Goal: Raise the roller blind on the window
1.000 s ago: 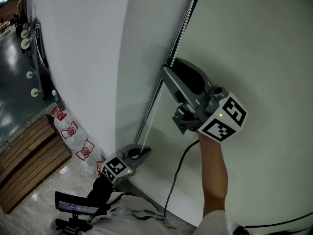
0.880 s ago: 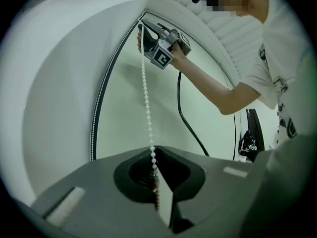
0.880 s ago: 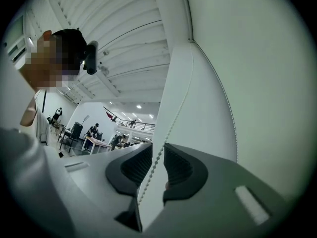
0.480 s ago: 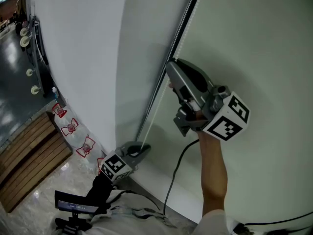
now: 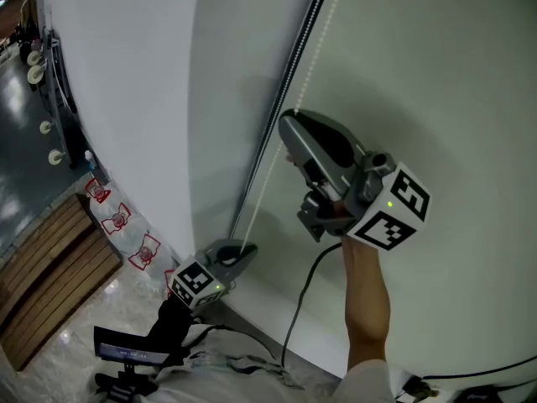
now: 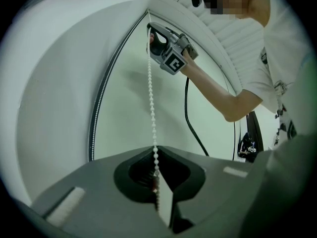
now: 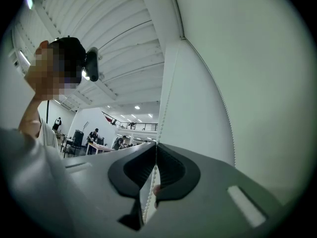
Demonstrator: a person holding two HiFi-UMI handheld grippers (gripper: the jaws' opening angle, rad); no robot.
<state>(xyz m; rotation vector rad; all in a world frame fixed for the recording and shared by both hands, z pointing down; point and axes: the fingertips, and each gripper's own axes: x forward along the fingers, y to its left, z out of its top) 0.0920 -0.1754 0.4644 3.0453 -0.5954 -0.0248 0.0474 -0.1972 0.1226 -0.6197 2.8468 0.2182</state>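
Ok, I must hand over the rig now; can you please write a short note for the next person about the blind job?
Right gripper: shut on the white bead chain, high up; its jaws have just been closing on it.
Left gripper: shut on the same chain, lower down.
Roller blind: fabric hangs low, left of the chain in the head view.
Done: both grips set, chain straight between them.
Left to do: pull the chain, probably hand over hand, until the blind is up.
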